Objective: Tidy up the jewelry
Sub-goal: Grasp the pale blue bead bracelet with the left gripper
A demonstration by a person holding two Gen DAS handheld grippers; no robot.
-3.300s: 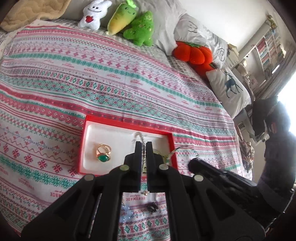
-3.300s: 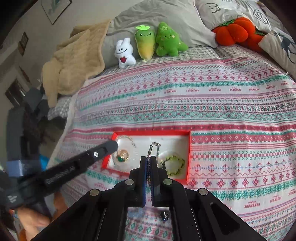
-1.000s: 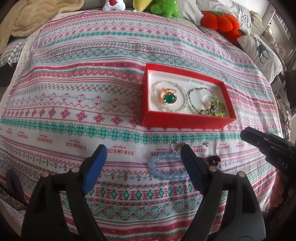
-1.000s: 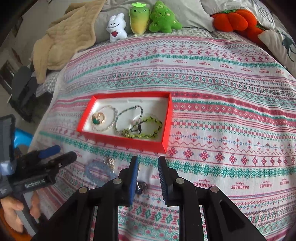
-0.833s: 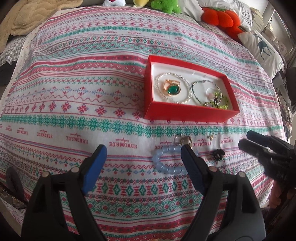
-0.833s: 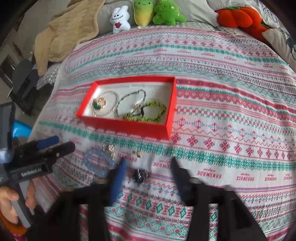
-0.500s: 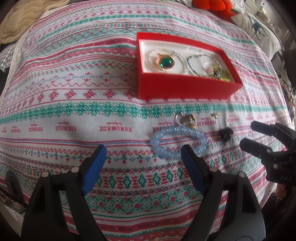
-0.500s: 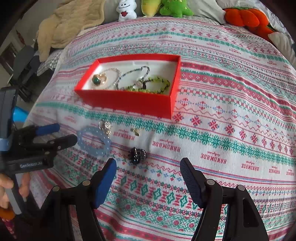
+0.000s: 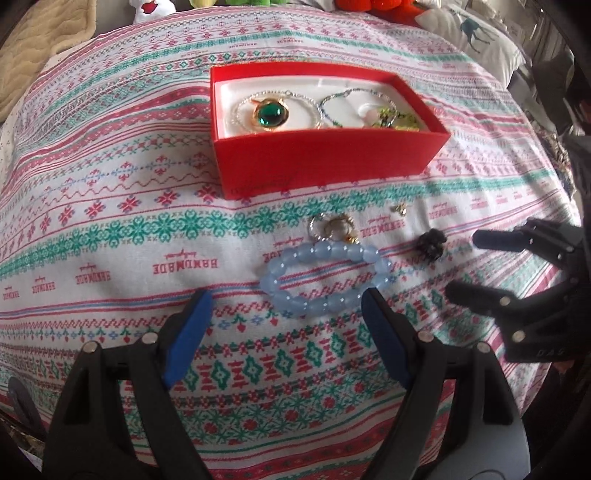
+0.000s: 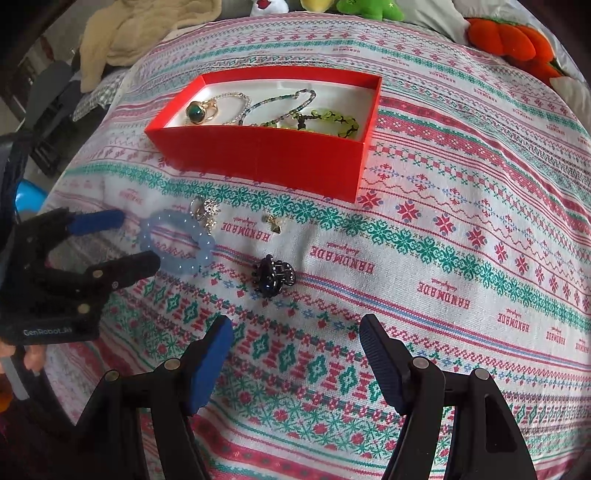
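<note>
The left claw (image 9: 284, 306) hangs low over the bed with its blue-padded fingers (image 9: 188, 332) spread wide and nothing between them. Just beyond its tips lies a pale blue bead bracelet (image 9: 325, 277), flat on the patterned bedspread (image 9: 110, 229). Touching the far edge of the bracelet is a small cluster of silver and gold rings (image 9: 332, 227). A little to the right of these sits a tiny gold piece (image 9: 399, 209), possibly an earring, though it is too small to tell. Further right is a dark hair clip (image 10: 272, 277), which lies ahead of the right claw (image 10: 295, 339). That claw also stands wide open and empty, its pads (image 10: 380, 362) on either side of the clip's line but short of it.

Beyond the loose pieces stands the red box (image 9: 325, 162), open at the top and white inside. It holds a gold ring with a green stone (image 9: 271, 115) lying inside a loop of silver chain (image 9: 240, 110), a dark beaded chain (image 10: 280, 101) in the middle, and a green bead bracelet (image 10: 332, 120) at the right end.

Plush toys (image 10: 369, 9) and an orange pumpkin cushion (image 10: 509, 38) line the head of the bed.
</note>
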